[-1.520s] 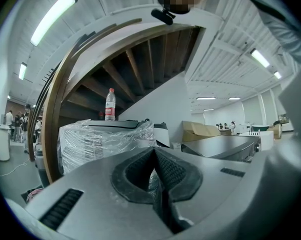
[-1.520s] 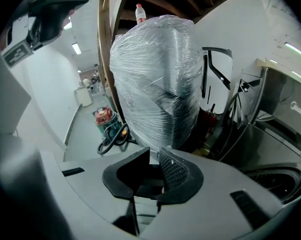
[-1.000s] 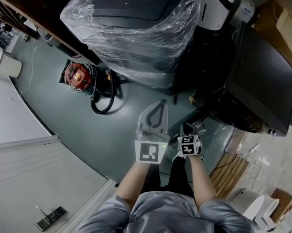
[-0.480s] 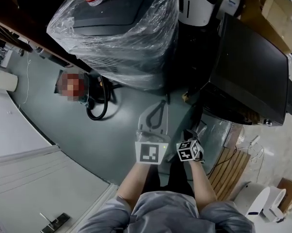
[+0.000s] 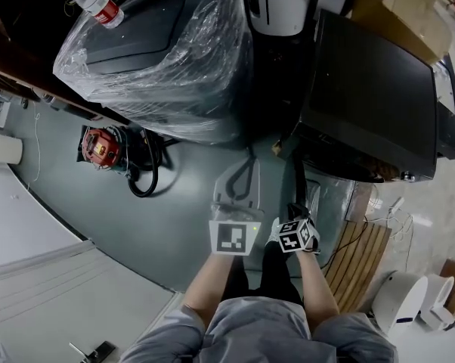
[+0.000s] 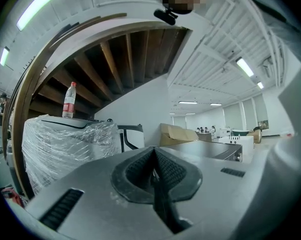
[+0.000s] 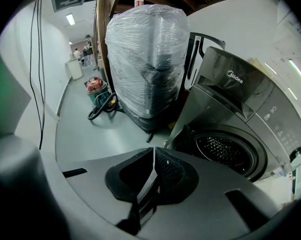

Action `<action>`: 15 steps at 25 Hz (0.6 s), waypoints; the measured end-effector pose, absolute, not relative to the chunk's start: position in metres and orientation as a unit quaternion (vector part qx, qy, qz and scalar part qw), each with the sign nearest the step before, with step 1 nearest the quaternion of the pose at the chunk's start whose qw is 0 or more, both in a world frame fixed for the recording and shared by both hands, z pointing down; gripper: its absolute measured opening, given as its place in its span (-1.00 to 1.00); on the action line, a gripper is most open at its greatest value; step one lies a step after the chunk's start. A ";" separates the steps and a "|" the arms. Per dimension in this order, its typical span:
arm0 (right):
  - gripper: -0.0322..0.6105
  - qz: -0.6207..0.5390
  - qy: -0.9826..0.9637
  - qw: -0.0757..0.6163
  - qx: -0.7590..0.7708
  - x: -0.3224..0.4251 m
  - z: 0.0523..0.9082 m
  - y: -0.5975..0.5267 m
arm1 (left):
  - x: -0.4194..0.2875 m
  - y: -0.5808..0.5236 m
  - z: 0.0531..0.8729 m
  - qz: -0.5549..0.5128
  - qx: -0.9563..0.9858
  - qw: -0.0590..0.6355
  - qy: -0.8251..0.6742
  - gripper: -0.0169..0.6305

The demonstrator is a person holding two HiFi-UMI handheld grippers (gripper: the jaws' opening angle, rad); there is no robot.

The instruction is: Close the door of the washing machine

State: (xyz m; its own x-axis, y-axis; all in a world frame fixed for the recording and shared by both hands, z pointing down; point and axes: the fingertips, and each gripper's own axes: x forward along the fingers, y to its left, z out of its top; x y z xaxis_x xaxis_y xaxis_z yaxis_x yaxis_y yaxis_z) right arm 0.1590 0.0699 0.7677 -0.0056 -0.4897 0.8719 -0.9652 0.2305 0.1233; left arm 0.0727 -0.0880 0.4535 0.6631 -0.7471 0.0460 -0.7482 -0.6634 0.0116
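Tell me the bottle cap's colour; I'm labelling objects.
Red. The bottle cap shows best in the left gripper view.

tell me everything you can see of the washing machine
The washing machine is a dark grey front-loader with a glossy, metal-looking shell and a Midea logo on its control panel. Its round opening shows a perforated steel drum that looks empty. The door is swung open at the left of the opening. It stands on the grey floor beside a plastic-wrapped appliance. Nothing is seen touching it.
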 end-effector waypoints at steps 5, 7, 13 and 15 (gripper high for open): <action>-0.88 0.272 -0.642 0.444 0.564 0.185 0.765 0.079 | 0.100 -0.082 0.453 0.019 0.918 0.012 -0.395 -0.95; -0.89 0.274 -0.635 0.451 0.565 0.194 0.765 0.083 | 0.111 -0.080 0.453 0.020 0.921 0.015 -0.390 -0.95; -0.89 0.284 -0.620 0.456 0.572 0.226 0.765 0.092 | 0.143 -0.074 0.453 0.017 0.926 0.017 -0.378 -0.95; -0.89 0.287 -0.616 0.455 0.576 0.236 0.765 0.095 | 0.152 -0.072 0.454 0.018 0.927 0.018 -0.375 -0.95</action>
